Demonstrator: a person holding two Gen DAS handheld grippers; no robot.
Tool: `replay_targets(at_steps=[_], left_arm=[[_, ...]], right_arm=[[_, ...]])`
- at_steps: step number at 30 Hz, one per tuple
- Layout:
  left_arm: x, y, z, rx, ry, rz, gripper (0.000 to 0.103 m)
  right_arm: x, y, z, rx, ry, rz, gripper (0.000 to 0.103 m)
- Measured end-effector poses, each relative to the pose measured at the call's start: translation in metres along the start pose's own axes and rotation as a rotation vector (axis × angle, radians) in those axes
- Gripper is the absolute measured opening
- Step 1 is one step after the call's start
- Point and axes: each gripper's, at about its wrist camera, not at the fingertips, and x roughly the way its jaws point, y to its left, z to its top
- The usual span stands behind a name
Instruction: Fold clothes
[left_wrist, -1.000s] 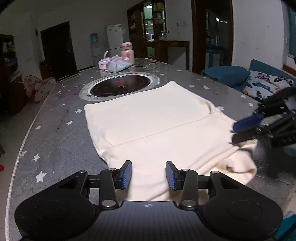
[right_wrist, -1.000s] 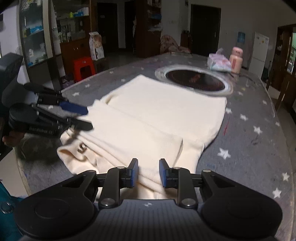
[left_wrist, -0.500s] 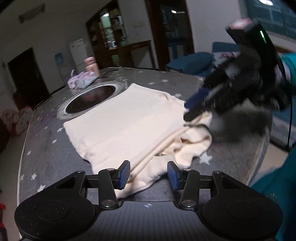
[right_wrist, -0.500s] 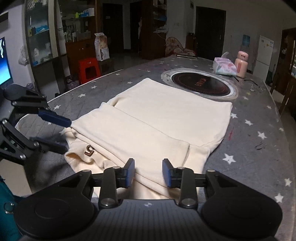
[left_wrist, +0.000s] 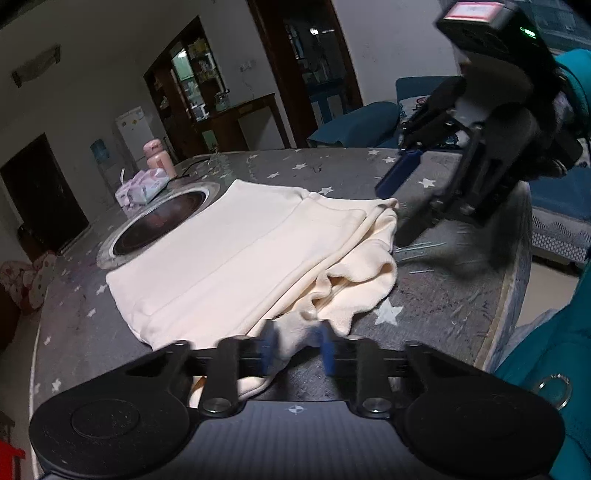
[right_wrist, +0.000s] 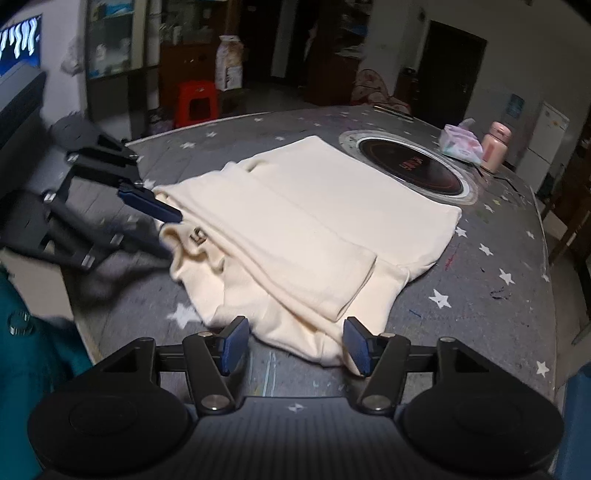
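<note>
A cream garment (left_wrist: 243, 254) lies partly folded on the grey star-patterned table (left_wrist: 436, 302); it also shows in the right wrist view (right_wrist: 306, 229). My left gripper (left_wrist: 295, 349) is open, with a bunched corner of the garment between its blurred blue pads. In the right wrist view the left gripper (right_wrist: 162, 229) sits at the garment's left edge. My right gripper (right_wrist: 295, 347) is open wide, its pads on either side of the garment's near folded edge. In the left wrist view the right gripper (left_wrist: 395, 206) is open at the garment's far corner.
A round black cooktop (right_wrist: 410, 170) is set into the table beyond the garment. A tissue pack (right_wrist: 461, 144) and a pink bottle (right_wrist: 495, 147) stand behind it. The table edge (left_wrist: 513, 295) runs close on the right. A blue sofa (left_wrist: 354, 125) lies beyond.
Both grippers have shifted along the garment's near edge. The right gripper has opened wider. The left gripper has moved onto the bunched corner and its jaws are narrower.
</note>
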Motion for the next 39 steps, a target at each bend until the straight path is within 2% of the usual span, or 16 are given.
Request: replay_targets(at_steps=[4, 6, 11, 13, 15, 16, 17, 18, 19, 21, 24, 26, 34, 38, 39], left_arm=[[0.001, 0.018, 0.010, -0.090, -0.014, 0.000, 0.012], [0.004, 0.030, 0.017, -0.138, -0.019, -0.001, 0.012], [0.016, 0.051, 0.028, -0.212, -0.025, 0.001, 0.012], [0.021, 0.056, 0.030, -0.227, -0.022, -0.004, 0.012], [0.024, 0.059, 0.031, -0.241, -0.022, -0.009, 0.012], [0.025, 0.060, 0.030, -0.247, -0.019, -0.010, 0.012], [0.026, 0.061, 0.029, -0.253, -0.015, -0.012, 0.012], [0.027, 0.063, 0.029, -0.259, -0.012, -0.013, 0.013], [0.026, 0.064, 0.028, -0.264, -0.009, -0.014, 0.015], [0.021, 0.065, 0.025, -0.261, -0.014, -0.017, 0.019], [0.010, 0.062, 0.019, -0.235, -0.017, 0.011, 0.027], [0.004, 0.059, 0.013, -0.220, -0.011, 0.022, 0.027], [-0.007, 0.042, -0.004, -0.098, -0.001, 0.063, 0.044], [0.001, 0.037, -0.010, -0.023, 0.018, 0.086, 0.044], [0.001, 0.038, -0.011, -0.021, 0.019, 0.088, 0.034]], right_arm=[[-0.003, 0.007, -0.004, -0.073, 0.000, 0.003, 0.065], [-0.002, 0.010, -0.005, -0.110, -0.006, 0.008, 0.071], [0.013, 0.014, 0.001, -0.151, -0.059, 0.011, 0.071], [0.019, 0.012, 0.004, -0.147, -0.071, 0.012, 0.067], [0.026, 0.011, 0.007, -0.141, -0.074, 0.014, 0.055], [0.029, 0.010, 0.009, -0.135, -0.069, 0.019, 0.052], [0.032, 0.007, 0.010, -0.120, -0.061, 0.026, 0.042], [0.035, 0.005, 0.012, -0.103, -0.053, 0.034, 0.028], [0.037, 0.001, 0.014, -0.071, -0.044, 0.055, 0.022], [0.038, -0.010, 0.017, -0.003, -0.039, 0.093, 0.016], [0.037, -0.023, 0.025, 0.075, -0.038, 0.135, 0.015], [0.036, -0.032, 0.030, 0.120, -0.037, 0.158, 0.015], [0.037, -0.046, 0.041, 0.165, -0.040, 0.184, 0.015], [0.038, -0.047, 0.041, 0.178, -0.044, 0.175, 0.015], [0.038, -0.047, 0.041, 0.181, -0.045, 0.173, 0.015]])
